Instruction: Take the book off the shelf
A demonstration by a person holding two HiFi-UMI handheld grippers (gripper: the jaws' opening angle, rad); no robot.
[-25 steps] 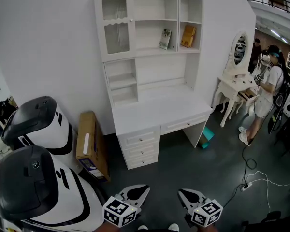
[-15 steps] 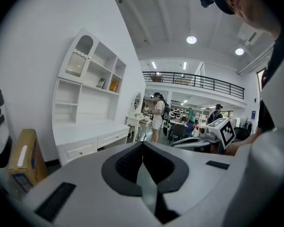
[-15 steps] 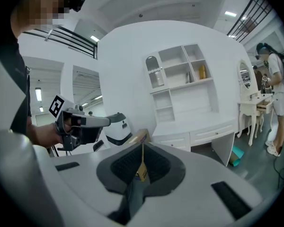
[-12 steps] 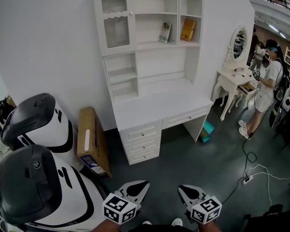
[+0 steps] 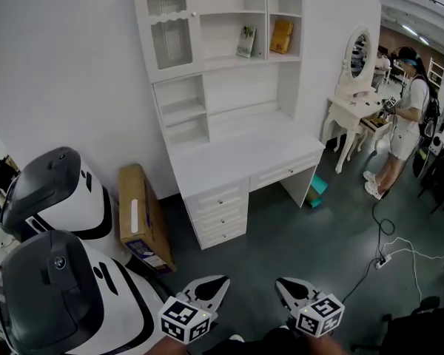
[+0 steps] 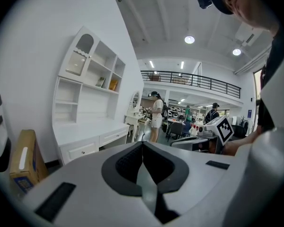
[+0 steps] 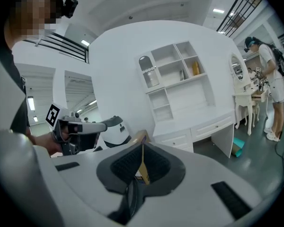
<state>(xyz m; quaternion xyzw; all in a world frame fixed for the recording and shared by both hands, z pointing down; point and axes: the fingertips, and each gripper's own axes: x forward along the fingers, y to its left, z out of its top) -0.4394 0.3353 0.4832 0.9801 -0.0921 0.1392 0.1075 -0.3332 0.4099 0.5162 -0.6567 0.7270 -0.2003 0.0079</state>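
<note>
Well short of the white shelf [image 5: 229, 63], the left hand-held gripper [image 5: 216, 283] and the right hand-held gripper [image 5: 283, 284] are hovering low, both with jaws pressed together and gripping nothing. In the shelf's upper bays, a pale book [image 5: 246, 41] and an orange book [image 5: 282, 36] are leaning nearly upright, far ahead and above. The right hand-held gripper is probably sitting marginally nearer.

My left gripper [image 5: 219, 282] and right gripper [image 5: 283, 284] hung well apart from the orange rectangular book [image 5: 282, 36] on the tall white wooden shelf unit [image 5: 229, 98].
</note>
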